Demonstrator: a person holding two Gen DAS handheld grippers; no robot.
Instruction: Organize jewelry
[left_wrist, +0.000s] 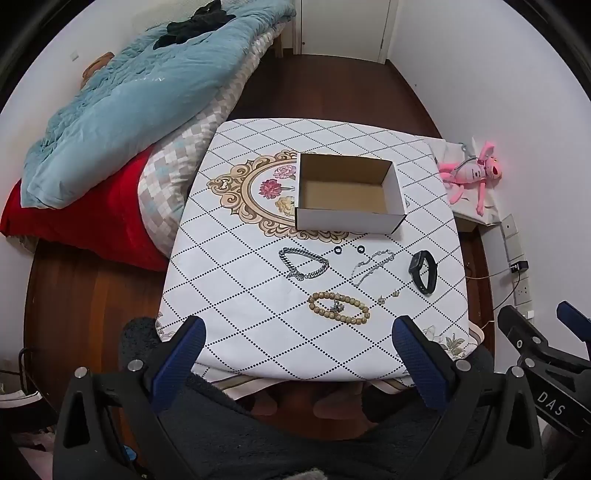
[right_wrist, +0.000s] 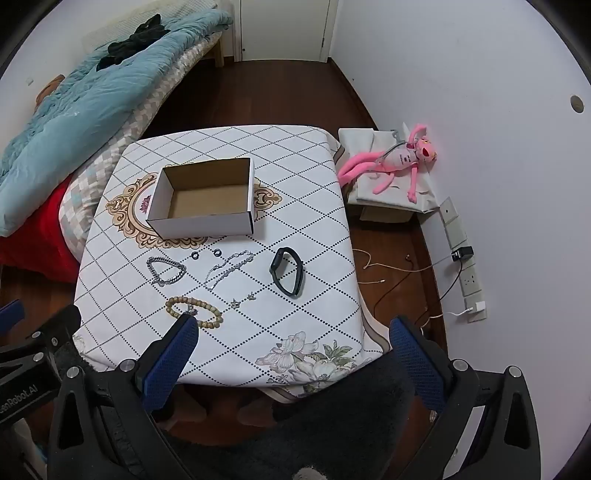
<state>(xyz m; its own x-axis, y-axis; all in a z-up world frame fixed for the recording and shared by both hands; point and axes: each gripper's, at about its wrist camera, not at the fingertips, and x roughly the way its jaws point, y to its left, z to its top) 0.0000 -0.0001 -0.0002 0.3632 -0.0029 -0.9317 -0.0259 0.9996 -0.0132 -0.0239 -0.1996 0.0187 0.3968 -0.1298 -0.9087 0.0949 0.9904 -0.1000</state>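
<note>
An empty white cardboard box (left_wrist: 347, 194) (right_wrist: 205, 197) stands mid-table. In front of it lie a chunky silver chain bracelet (left_wrist: 303, 263) (right_wrist: 166, 270), two small black rings (left_wrist: 349, 250) (right_wrist: 205, 254), a thin silver chain (left_wrist: 371, 266) (right_wrist: 229, 268), a black fitness band (left_wrist: 424, 271) (right_wrist: 287, 270), small earrings (left_wrist: 388, 296) (right_wrist: 243, 300) and a beige bead bracelet (left_wrist: 338, 308) (right_wrist: 194, 312). My left gripper (left_wrist: 299, 328) hovers open above the table's near edge, nothing between its fingers. My right gripper (right_wrist: 293, 328) is likewise open and empty, high over the near right corner.
The table (left_wrist: 258, 295) wears a white diamond-pattern cloth. A bed with a blue quilt (left_wrist: 129, 110) and red blanket presses on its left side. A pink plush toy (right_wrist: 399, 162) lies on a low box at the right; cables (right_wrist: 406, 269) and wall sockets (right_wrist: 469, 280) are beside it.
</note>
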